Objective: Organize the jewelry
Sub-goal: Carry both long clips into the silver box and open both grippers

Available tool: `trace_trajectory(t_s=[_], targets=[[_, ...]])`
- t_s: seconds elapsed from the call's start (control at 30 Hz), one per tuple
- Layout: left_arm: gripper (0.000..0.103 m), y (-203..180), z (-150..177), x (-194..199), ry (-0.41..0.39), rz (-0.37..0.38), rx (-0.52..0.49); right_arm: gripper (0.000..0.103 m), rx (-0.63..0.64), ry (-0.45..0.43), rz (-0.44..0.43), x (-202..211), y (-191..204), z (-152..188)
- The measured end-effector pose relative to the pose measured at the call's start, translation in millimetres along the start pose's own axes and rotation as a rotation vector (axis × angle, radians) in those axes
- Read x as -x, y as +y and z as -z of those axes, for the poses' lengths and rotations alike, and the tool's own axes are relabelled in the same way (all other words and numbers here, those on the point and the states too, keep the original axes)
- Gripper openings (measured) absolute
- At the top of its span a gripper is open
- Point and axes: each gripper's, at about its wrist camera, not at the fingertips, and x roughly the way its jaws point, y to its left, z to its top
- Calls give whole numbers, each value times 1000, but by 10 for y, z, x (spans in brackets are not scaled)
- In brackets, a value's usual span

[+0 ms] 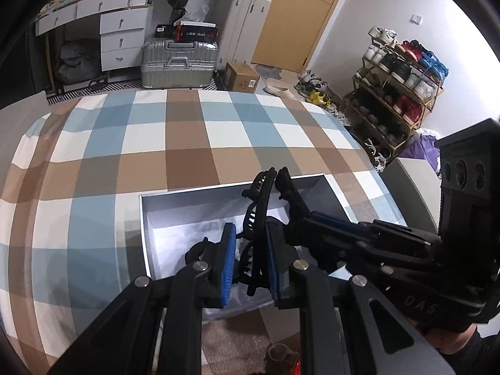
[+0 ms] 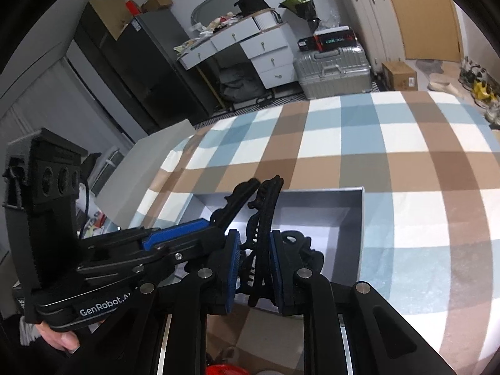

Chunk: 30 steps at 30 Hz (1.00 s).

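hair claw: matt black plastic; box: smooth grey card; bedspread: checked cloth

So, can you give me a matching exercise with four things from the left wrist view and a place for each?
1. black toothed hair clip
2. open grey rectangular box
3. ribbed silver hard suitcase
4. wooden shoe rack

a. under a black and red carton
b. by the right wall
c. on the checked bedcover
d. between blue pads

Pairs: 1-d, 2-c, 3-a, 4-b

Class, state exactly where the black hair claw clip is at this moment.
In both wrist views the black hair claw clip sits centre frame above the open grey box on the checked bedspread.
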Motion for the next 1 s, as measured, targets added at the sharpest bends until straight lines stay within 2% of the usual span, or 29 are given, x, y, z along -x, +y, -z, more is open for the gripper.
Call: trace_trajectory(t_s=[0.27, 0.33, 0.4, 0.5, 0.57, 0.63, 0.7, 0.8, 0.93, 1.0], targets=[[14, -38, -60, -37, 27, 5, -23, 21, 31, -6, 27, 46, 61, -13], [17, -52, -70, -28, 30, 0, -39, 25, 46, -16, 38, 96, 106, -6], [24, -57, -68, -6, 38, -13, -46, 25, 54, -25, 49, 169, 153, 12], [44, -55, -38, 150, -10, -34, -39, 25, 55, -53, 65, 313, 194, 48], [59, -52, -19, 233, -39, -28, -34, 30, 53, -91, 90, 449, 214, 78], [60, -65, 25, 347, -68, -19, -30, 45, 30, -157, 116, 643, 220, 145], [60, -92, 70, 431, -84, -21, -36, 52, 21, -188, 129, 769, 236, 196], [61, -144, 146, 550, -109, -31, -58, 53, 13, -201, 144, 932, 273, 286], [61, -205, 260, 693, -138, -59, -72, 66, -6, -227, 136, 1115, 333, 426], [61, -214, 317, 741, -143, -62, -71, 68, 1, -239, 134, 1200, 395, 515]])
